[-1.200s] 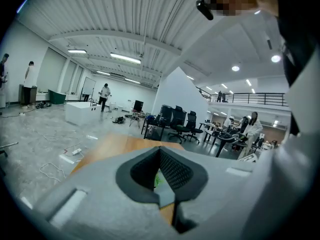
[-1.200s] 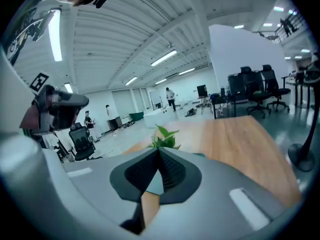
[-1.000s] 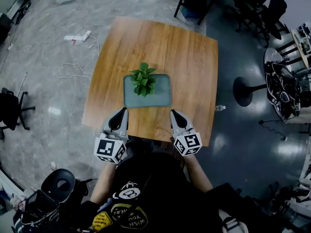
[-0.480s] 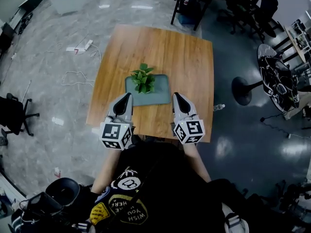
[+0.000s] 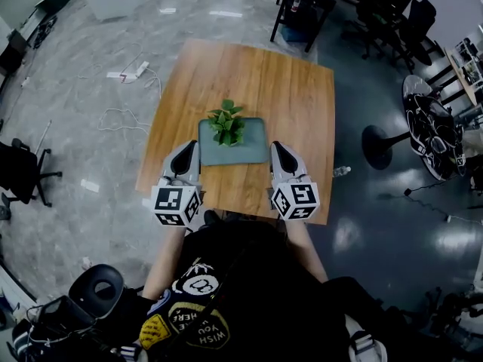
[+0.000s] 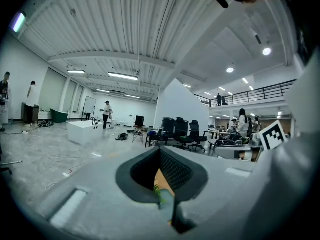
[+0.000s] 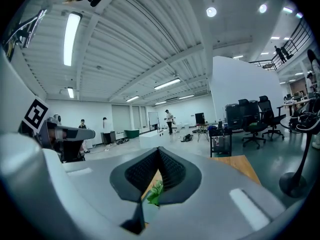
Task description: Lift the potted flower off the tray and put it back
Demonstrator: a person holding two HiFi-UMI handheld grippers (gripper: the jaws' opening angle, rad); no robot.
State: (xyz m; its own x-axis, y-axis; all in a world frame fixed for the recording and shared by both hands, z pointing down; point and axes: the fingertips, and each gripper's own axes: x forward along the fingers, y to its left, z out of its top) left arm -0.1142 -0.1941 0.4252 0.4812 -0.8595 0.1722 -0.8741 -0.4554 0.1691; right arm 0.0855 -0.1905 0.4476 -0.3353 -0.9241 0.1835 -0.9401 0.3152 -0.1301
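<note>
The potted flower (image 5: 226, 124), a small green leafy plant, stands at the back of the grey-blue tray (image 5: 256, 154) in the middle of the wooden table (image 5: 249, 74). My left gripper (image 5: 183, 155) hangs over the table's front edge, just left of the tray, its jaws shut and empty. At the tray's right front corner my right gripper (image 5: 280, 150) is likewise shut on nothing. In the left gripper view the left gripper (image 6: 161, 151) shows a sliver of leaves (image 6: 159, 190) through the gap under its closed tips. The right gripper (image 7: 159, 150) frames the green leaves (image 7: 156, 193) the same way.
A black round stool base (image 5: 381, 143) stands on the floor right of the table. Cables (image 5: 121, 115) lie on the floor to the left, near a black office chair (image 5: 19, 173). Dark chairs and a cart (image 5: 302, 10) stand beyond the table's far edge. People stand far off in the hall.
Both grippers have risen above the table's front edge and stayed shut. The plant and the tray have kept their place.
</note>
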